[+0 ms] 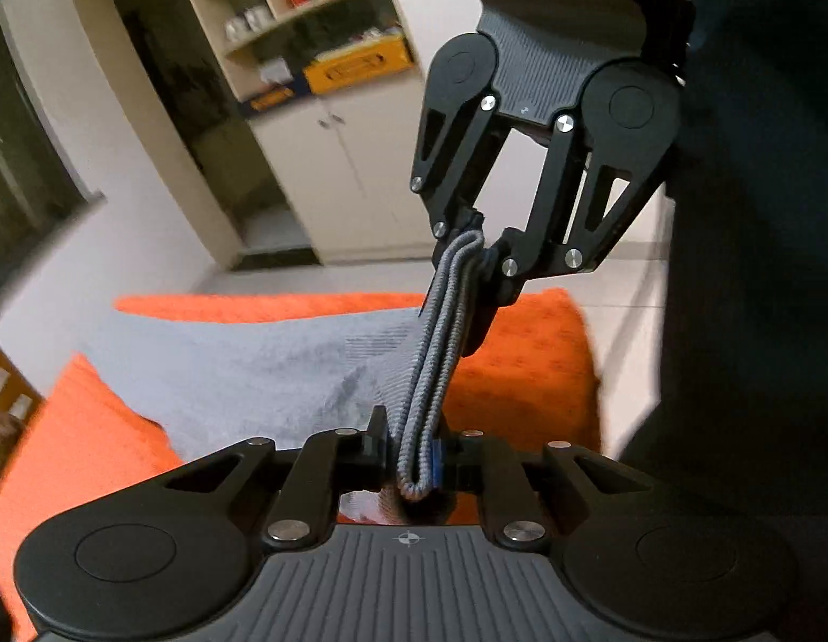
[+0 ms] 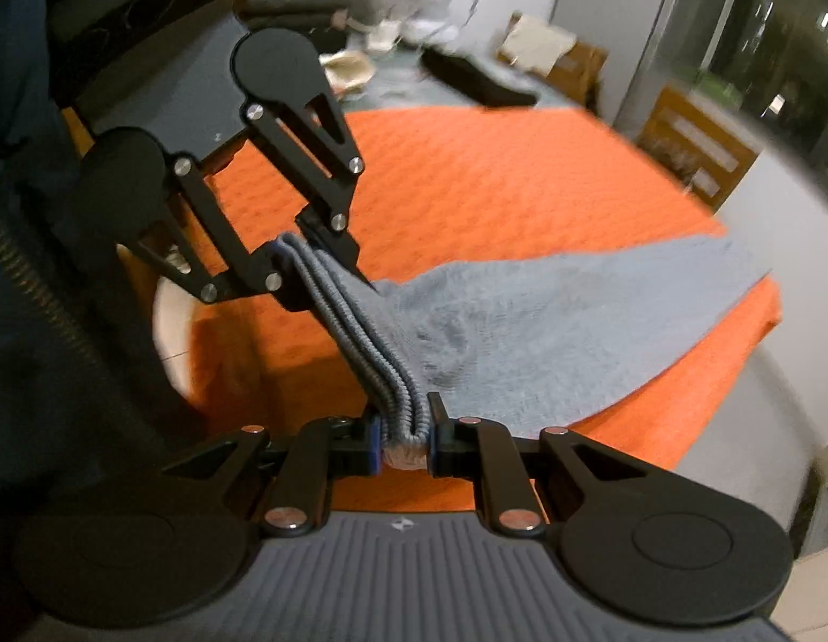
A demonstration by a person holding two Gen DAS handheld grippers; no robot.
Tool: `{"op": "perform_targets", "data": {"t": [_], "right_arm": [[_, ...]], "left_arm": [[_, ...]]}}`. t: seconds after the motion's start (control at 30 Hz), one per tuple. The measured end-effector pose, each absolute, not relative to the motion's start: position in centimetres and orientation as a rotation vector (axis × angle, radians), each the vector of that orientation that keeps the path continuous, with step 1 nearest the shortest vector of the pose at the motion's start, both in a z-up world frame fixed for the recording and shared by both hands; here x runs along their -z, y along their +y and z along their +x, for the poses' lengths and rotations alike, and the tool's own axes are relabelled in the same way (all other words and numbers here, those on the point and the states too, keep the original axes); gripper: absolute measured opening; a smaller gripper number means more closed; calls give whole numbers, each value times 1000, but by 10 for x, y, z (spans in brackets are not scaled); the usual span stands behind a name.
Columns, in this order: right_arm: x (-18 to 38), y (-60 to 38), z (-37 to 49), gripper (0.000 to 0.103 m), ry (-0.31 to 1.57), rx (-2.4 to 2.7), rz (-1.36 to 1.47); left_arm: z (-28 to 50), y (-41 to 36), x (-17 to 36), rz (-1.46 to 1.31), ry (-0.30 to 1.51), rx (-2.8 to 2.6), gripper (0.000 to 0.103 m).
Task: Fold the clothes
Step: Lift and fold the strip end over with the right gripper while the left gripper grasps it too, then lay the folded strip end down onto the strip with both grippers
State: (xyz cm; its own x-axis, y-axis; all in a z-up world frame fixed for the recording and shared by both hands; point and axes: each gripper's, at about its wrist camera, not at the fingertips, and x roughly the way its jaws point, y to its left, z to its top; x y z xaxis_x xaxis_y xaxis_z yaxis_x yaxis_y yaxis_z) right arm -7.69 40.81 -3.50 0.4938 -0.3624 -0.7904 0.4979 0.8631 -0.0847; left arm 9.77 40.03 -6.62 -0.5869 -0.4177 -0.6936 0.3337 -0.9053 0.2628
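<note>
Left gripper: at 6 o'clock in the left wrist view, fingers pressed together on the ribbed hem of the grey garment; a loop of hem pokes out below the pads. In the right wrist view it sits at 10 o'clock, clamped on the far end of the same hem.

Right gripper: at 6 o'clock in the right wrist view, fingers closed on the bunched hem, with blue pads on either side of the cloth. In the left wrist view it comes in from 1 o'clock, pinching the hem's other end.

Ribbed hem: doubled into parallel cords, pulled taut between the two grippers and lifted clear of the surface.

Grey garment: hangs from the hem and spreads toward 3 o'clock in the right wrist view, its far part lying flat on the orange cover; in the left wrist view it trails toward 9 o'clock.

Orange cover: textured cloth over the work surface, under the garment.

Shelf unit: at 12 o'clock in the left wrist view, blurred, holding boxes and cups above closed white doors.

Wooden crate: at 2 o'clock in the right wrist view, beyond the cover's edge.
</note>
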Motion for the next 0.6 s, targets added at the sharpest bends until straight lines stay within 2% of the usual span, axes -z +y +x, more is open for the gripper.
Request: {"op": "perform_targets", "data": {"t": [0.4, 0.53, 0.6], "right_arm": [[64, 340, -92, 18, 852, 501, 625], [73, 319, -98, 19, 815, 532, 708], [80, 308, -102, 20, 801, 557, 726]], "left_arm": [[118, 333, 84, 1024, 452, 2434, 20], [125, 308, 90, 931, 624, 2368, 30], [127, 298, 96, 892, 674, 2310, 31]]}}
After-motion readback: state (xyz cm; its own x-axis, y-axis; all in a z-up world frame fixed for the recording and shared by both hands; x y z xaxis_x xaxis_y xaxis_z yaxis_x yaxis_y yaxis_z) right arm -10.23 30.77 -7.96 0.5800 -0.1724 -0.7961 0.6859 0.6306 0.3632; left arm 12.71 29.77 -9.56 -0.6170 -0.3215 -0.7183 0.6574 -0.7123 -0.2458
